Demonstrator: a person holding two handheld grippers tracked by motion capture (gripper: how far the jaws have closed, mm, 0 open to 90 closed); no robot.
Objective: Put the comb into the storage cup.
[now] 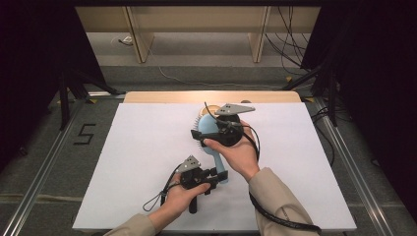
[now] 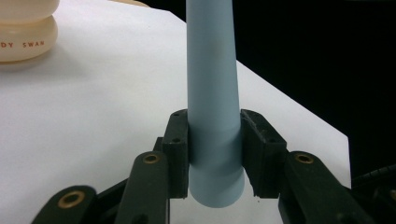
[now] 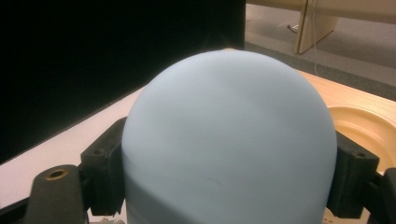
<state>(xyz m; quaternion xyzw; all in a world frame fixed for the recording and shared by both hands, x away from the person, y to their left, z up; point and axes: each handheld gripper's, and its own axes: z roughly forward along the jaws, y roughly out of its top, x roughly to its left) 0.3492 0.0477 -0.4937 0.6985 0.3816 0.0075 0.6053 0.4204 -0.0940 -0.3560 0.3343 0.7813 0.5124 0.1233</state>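
High view: a white table [image 1: 147, 162] on grey floor; a cream round bottle [image 1: 212, 106] at 12 o'clock. Left gripper view: the left gripper [image 2: 215, 140] is clamped on the light-blue plastic hairbrush [image 2: 210, 93] handle. Right gripper view: the right gripper [image 3: 229, 172] has its 2 pads against the brush head.

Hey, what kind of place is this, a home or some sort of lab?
Probably a lab recording bay: a white-covered table walled by black curtains, loose cables on the floor, and a taped number five.
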